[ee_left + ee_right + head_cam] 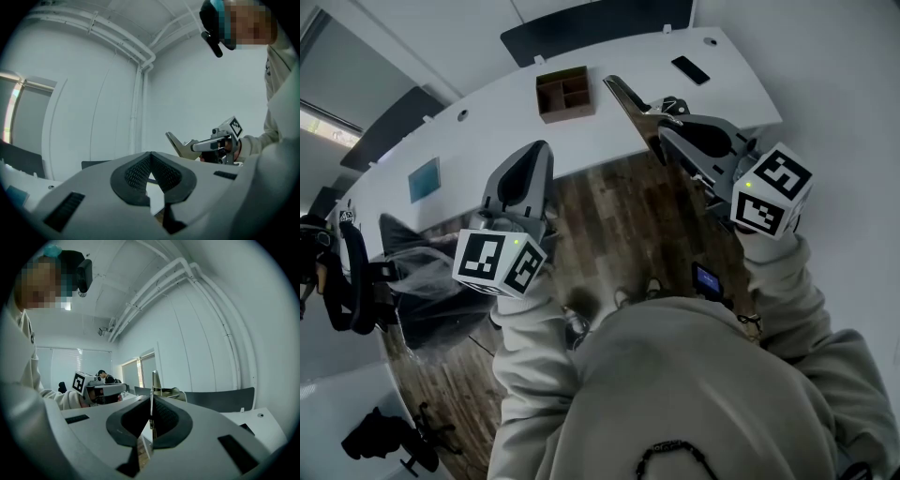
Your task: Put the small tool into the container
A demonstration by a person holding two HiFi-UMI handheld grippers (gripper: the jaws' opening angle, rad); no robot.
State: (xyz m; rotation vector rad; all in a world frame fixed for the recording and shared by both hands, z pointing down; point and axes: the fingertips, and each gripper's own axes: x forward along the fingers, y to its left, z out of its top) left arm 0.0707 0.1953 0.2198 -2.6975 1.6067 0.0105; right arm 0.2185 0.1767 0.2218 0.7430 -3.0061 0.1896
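Small tool (626, 97) — scraper perhaps, in right hand-held gripper (664, 131)

The white, curved worktop (497, 108) carries a brown wooden container (565, 94) with several compartments, about in the middle of its length. A black phone (689, 69) lies flat to the right, well apart from it. A blue-green flat sheet (424, 179) lies far to the left.

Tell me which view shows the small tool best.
Head view: the small tool shows its flat side in full, sticking out of the right claw. The left gripper view catches it smaller, from the side. The right gripper view sees only its thin edge, clamped between the pads.
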